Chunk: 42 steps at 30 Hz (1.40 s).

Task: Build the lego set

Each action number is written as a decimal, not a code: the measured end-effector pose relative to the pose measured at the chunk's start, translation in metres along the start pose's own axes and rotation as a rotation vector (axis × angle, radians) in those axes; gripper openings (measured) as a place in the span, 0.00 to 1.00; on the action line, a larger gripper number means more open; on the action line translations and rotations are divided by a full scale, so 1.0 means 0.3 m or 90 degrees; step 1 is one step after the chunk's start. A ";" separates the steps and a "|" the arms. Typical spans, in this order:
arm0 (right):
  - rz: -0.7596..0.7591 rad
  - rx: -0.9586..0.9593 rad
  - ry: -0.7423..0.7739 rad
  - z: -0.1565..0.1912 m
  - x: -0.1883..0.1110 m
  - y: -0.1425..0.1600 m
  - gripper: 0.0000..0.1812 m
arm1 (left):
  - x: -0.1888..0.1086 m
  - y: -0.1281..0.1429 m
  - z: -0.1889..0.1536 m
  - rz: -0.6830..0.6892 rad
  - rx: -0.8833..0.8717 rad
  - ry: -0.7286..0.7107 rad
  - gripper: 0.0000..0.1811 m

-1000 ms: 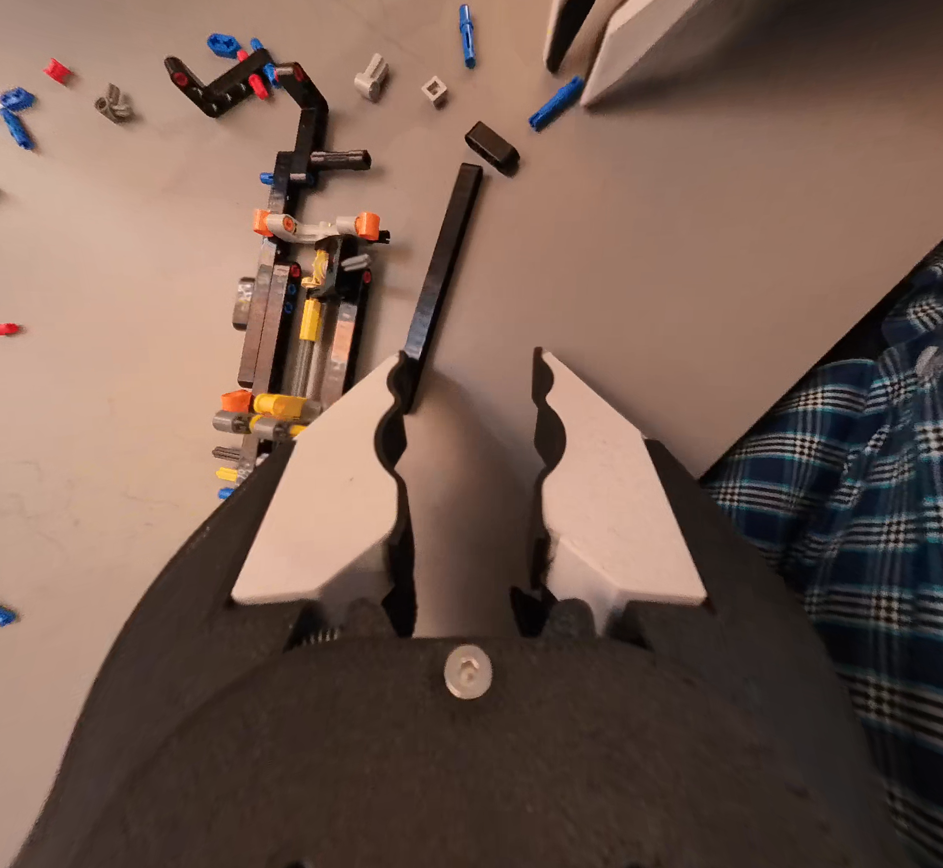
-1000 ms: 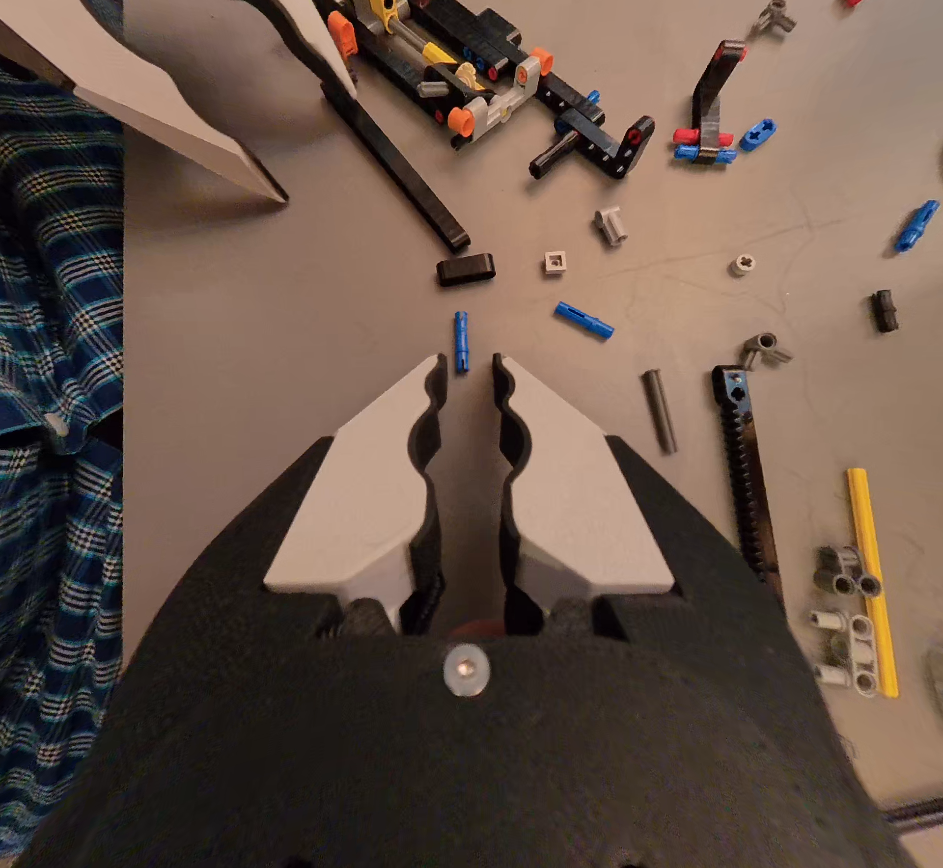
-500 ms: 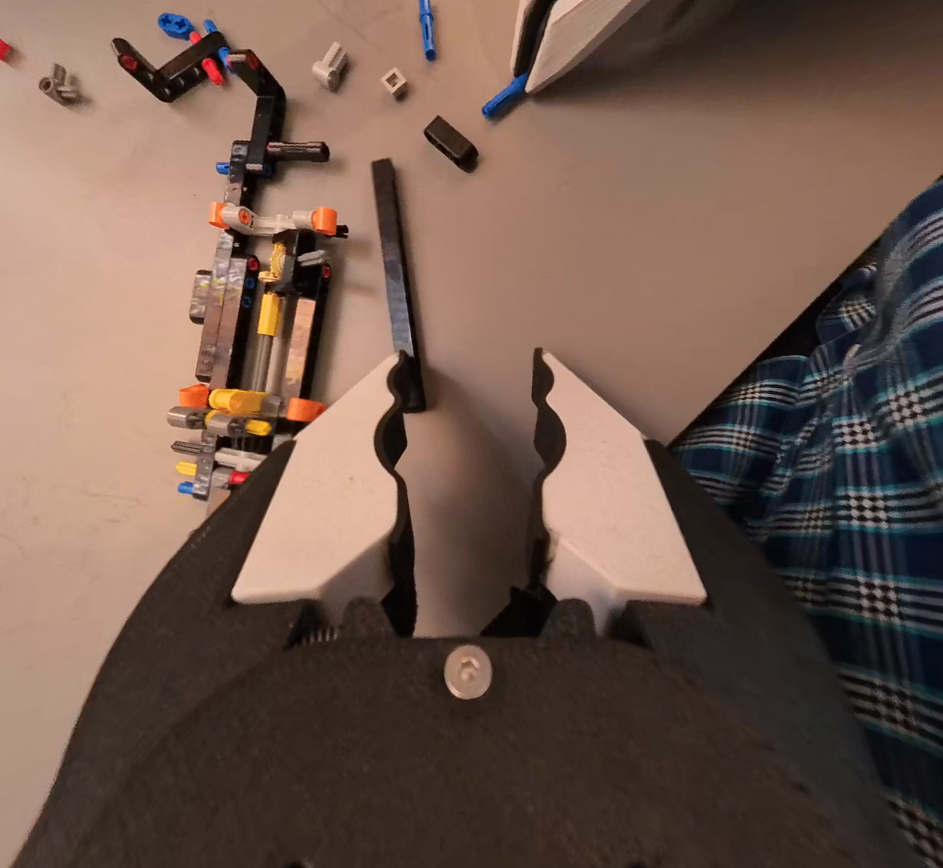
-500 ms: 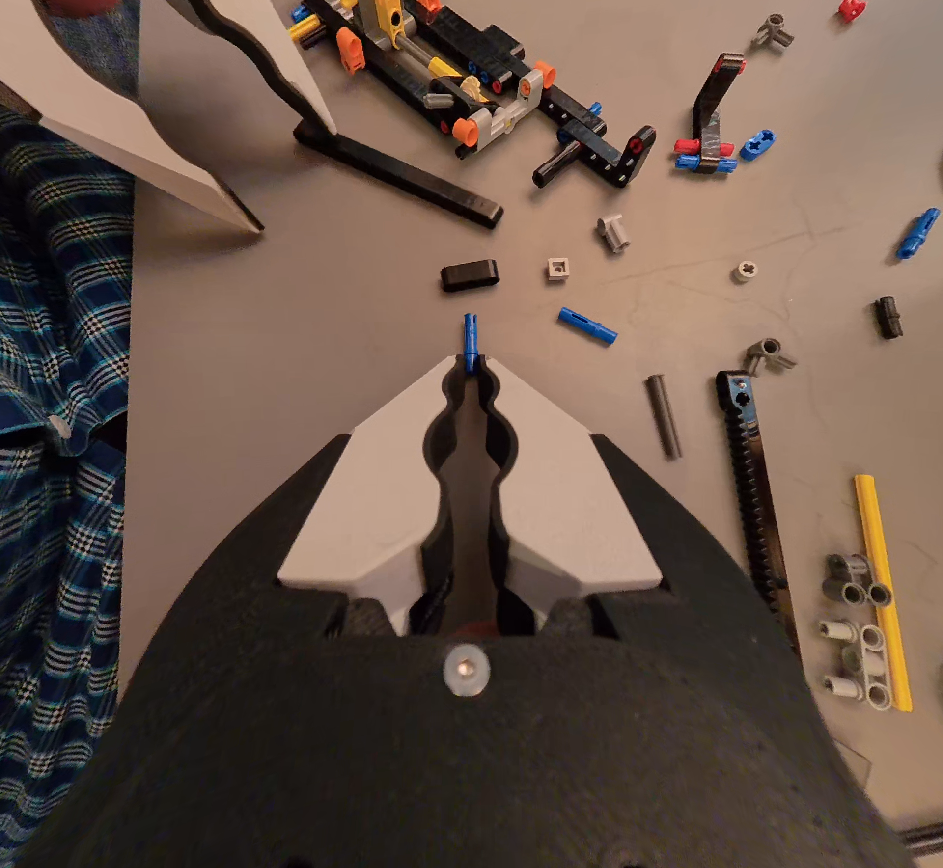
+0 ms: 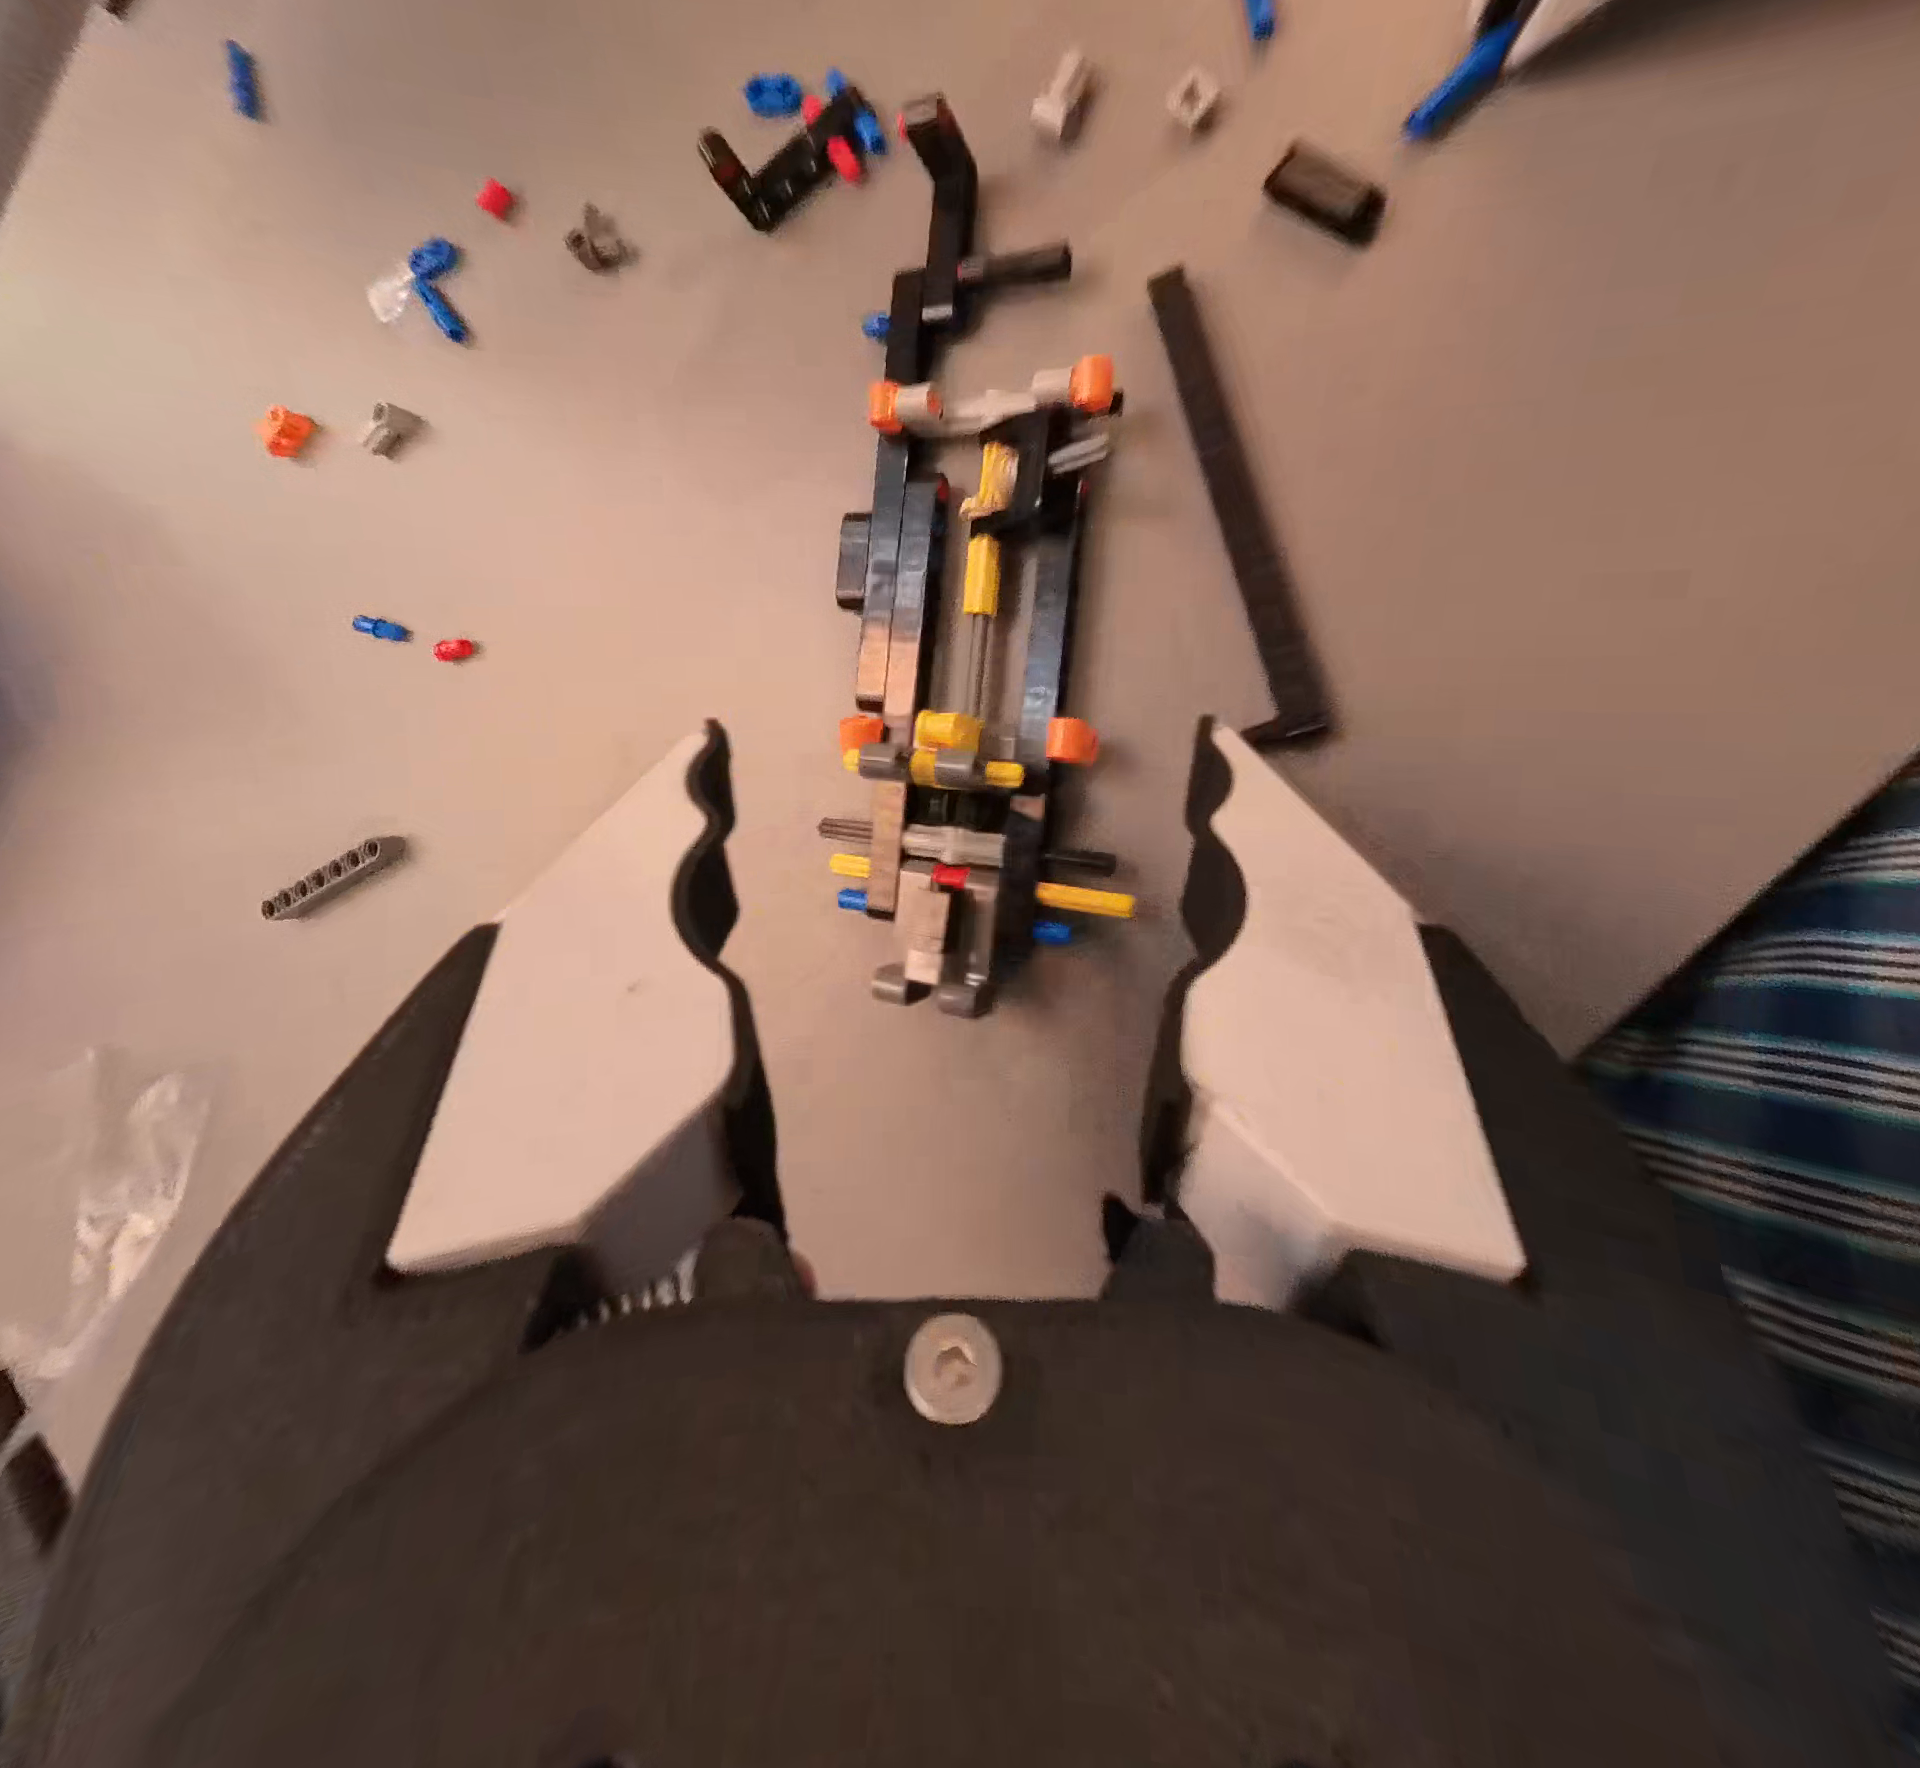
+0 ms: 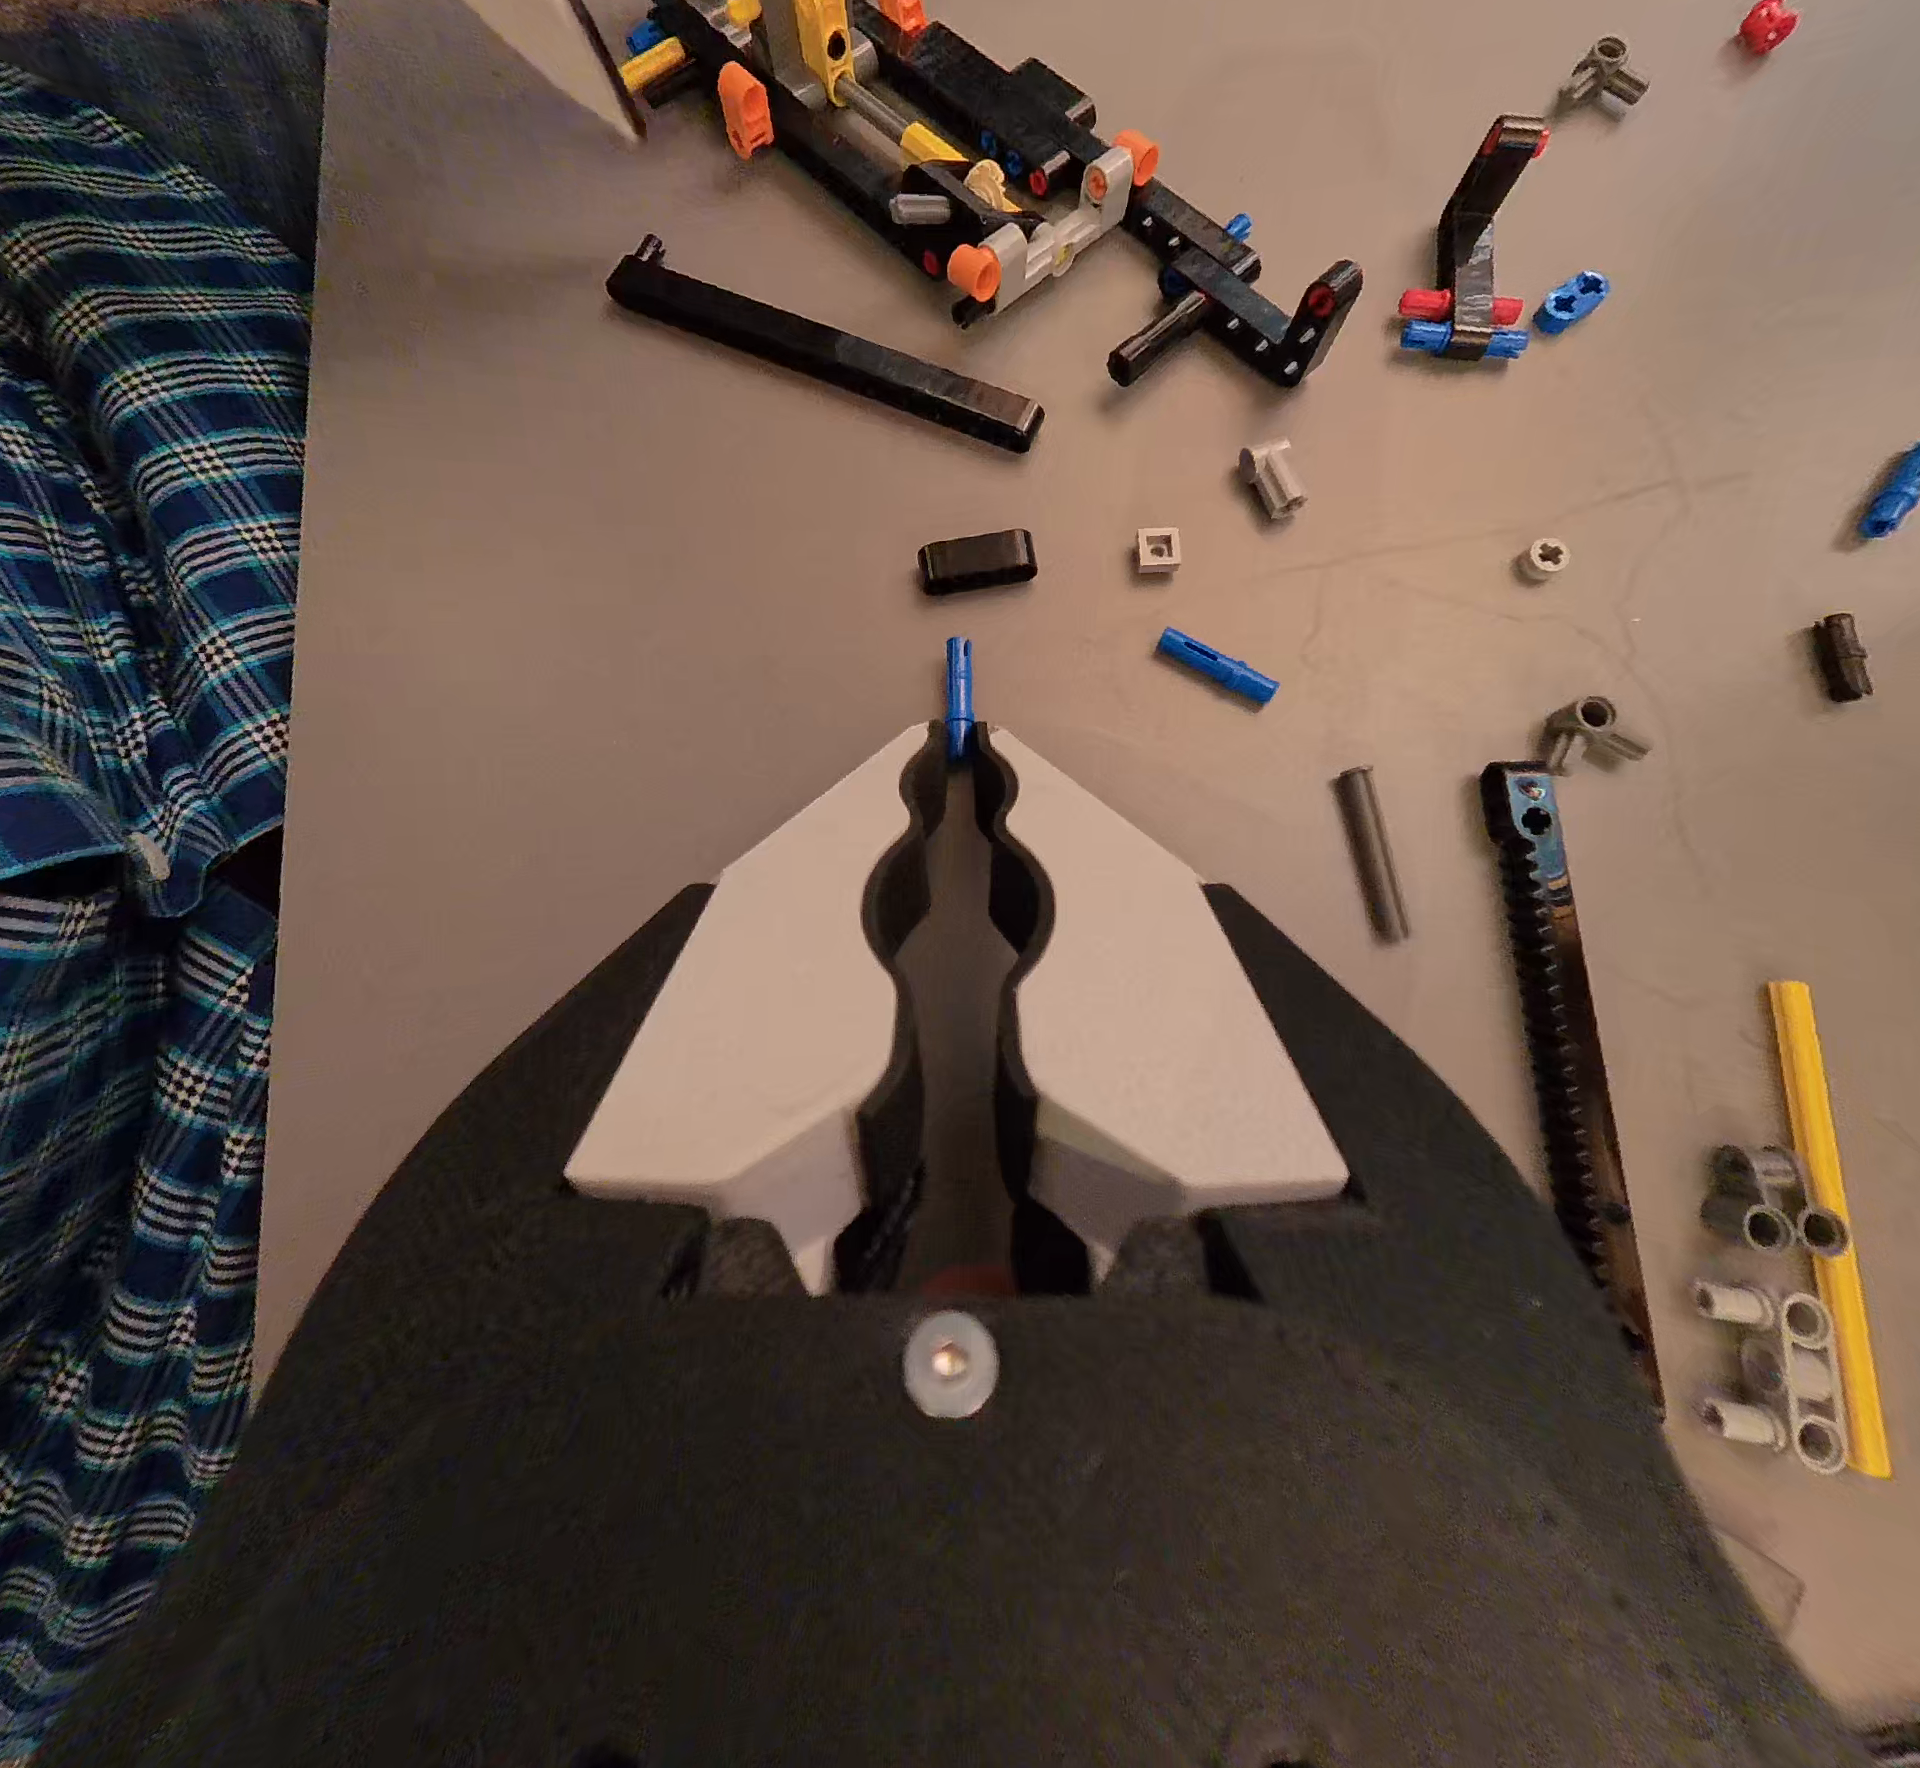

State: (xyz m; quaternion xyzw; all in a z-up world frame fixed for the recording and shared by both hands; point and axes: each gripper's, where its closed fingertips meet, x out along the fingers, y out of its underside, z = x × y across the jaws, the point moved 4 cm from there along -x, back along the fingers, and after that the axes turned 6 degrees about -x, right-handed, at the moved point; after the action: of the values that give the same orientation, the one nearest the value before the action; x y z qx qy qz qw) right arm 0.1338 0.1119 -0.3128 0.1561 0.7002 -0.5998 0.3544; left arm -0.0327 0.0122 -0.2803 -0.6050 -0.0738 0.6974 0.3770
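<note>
The part-built lego frame (image 5: 966, 638), black with yellow, orange and grey parts, lies on the grey table; it also shows in the right wrist view (image 6: 935, 129). My left gripper (image 5: 956, 742) is open wide and empty, its fingertips either side of the frame's near end. A long black beam (image 5: 1236, 492) lies just right of the frame, also in the right wrist view (image 6: 821, 352). My right gripper (image 6: 961, 731) is shut on a blue pin (image 6: 958, 695), which sticks out past the tips. That pin and gripper show in the left wrist view (image 5: 1460, 77).
Loose parts lie around: a short black link (image 6: 977, 561), a blue pin (image 6: 1216, 665), a grey axle (image 6: 1371, 851), a black toothed rack (image 6: 1558, 1022), a yellow axle (image 6: 1823, 1209), grey connectors (image 6: 1777, 1303). A person's plaid sleeve (image 6: 125, 575) sits past the table edge. To the grey axle (image 6: 1371, 851): right tips about 7 cm, left tips about 20 cm.
My left gripper let go of the long black beam, opened wider and moved over the frame. My right gripper closed on the blue pin and lifted it slightly.
</note>
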 end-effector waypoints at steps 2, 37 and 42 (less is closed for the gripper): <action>0.002 0.000 -0.001 0.001 0.001 0.001 0.01 | 0.038 -0.006 0.010 0.015 0.035 0.004 0.53; 0.002 -0.009 -0.018 0.009 0.002 0.001 0.01 | 0.153 -0.034 0.009 0.028 -0.119 0.128 0.27; 0.002 -0.011 -0.019 0.011 0.001 0.001 0.01 | 0.153 -0.034 0.010 0.024 -0.121 0.126 0.27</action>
State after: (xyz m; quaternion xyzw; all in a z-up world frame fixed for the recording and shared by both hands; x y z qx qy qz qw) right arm 0.1349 0.1088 -0.3134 0.1451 0.6997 -0.5957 0.3668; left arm -0.0304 0.0488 -0.3101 -0.7050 -0.0906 0.6314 0.3100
